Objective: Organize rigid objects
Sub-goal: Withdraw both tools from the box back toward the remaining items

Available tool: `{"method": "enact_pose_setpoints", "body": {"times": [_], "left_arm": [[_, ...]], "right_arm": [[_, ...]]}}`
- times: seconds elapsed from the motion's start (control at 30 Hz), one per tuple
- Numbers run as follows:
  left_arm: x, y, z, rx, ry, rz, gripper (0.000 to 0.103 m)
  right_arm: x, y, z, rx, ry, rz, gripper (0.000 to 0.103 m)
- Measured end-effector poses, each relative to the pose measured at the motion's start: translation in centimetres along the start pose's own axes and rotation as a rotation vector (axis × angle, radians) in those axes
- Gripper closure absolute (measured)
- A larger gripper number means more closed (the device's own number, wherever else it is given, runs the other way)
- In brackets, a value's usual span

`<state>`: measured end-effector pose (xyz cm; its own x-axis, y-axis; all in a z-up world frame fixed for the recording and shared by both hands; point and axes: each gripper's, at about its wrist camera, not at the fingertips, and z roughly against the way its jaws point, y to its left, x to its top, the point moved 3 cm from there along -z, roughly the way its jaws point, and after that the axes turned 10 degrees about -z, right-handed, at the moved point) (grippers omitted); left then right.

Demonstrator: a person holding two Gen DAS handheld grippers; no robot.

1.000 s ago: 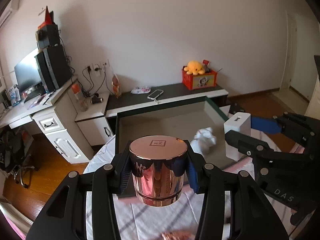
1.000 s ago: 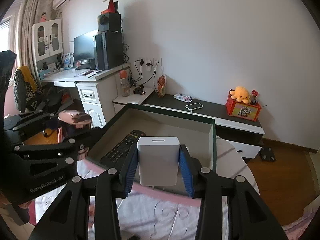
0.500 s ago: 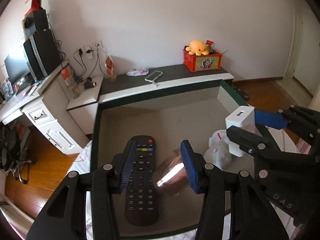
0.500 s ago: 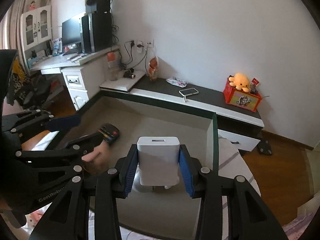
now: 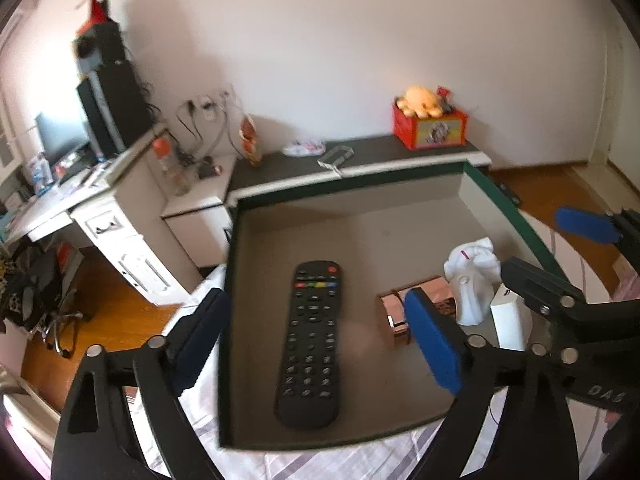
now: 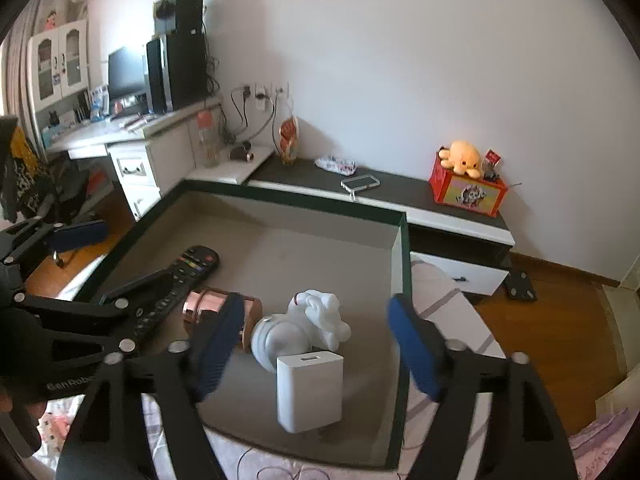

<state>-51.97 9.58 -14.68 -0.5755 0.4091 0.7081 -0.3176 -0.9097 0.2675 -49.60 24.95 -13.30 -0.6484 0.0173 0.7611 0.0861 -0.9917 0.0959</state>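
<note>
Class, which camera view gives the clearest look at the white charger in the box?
The right wrist view: the white charger stands whole and unobstructed near the box's front. In the left wrist view the charger is mostly hidden behind the right gripper.

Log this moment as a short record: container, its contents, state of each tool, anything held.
container: open green-rimmed box on a patterned cloth
contents: black remote flat at the left; rose-gold canister on its side; white figurine; white charger block upright at the near edge
left tool: open, jaws just widened, gripping nothing
right tool: open, jaws just widened, charger block free between them
held: nothing
</note>
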Motion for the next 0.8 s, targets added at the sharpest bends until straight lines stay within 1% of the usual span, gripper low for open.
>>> {"method": "enact_pose_setpoints", "body": {"times": [0.03,0.07,0.1,0.2,0.27,0.47,0.6,0.67,0.8], "left_arm": [[-0.2,0.3,0.7,0.014,-0.011,0.006,0.007],[-0.5,0.7,1.7,0.031,-0.016,0.016,0.002],[-0.6,1.1,2.4,0.038,-0.025,0.023,0.0],[-1.2,1.8,5.0,0.042,-0.063,0.037,0.0],[-1.8,2.1,6.5,0.052,-0.077,0.051,0.0],[-4.1,2.7,11.5,0.071,-0.126,0.072,0.0],[-6.3,2.9,15.1,0.079,-0.16,0.098,0.0],[-7.3,3.1,16.4,0.081,-0.173,0.111,0.0],[-9.6,3.6,19.0,0.1,-0.194,0.168,0.0]], "right_arm": [[0.0,0.2,0.5,-0.001,-0.005,0.002,0.022],[-0.1,0.4,1.1,-0.009,-0.013,0.009,0.02],[-0.2,0.6,1.7,-0.015,-0.021,0.015,0.019],[-0.7,1.3,3.7,-0.035,-0.053,0.036,0.014],[-1.1,1.7,4.8,-0.053,-0.071,0.048,0.0],[-2.7,2.5,9.1,-0.045,-0.12,0.049,0.0],[-4.0,2.6,12.0,-0.062,-0.149,0.039,0.0],[-4.7,2.5,13.4,-0.08,-0.166,0.043,0.0],[-6.2,2.5,15.9,-0.086,-0.189,0.021,0.0]]}}
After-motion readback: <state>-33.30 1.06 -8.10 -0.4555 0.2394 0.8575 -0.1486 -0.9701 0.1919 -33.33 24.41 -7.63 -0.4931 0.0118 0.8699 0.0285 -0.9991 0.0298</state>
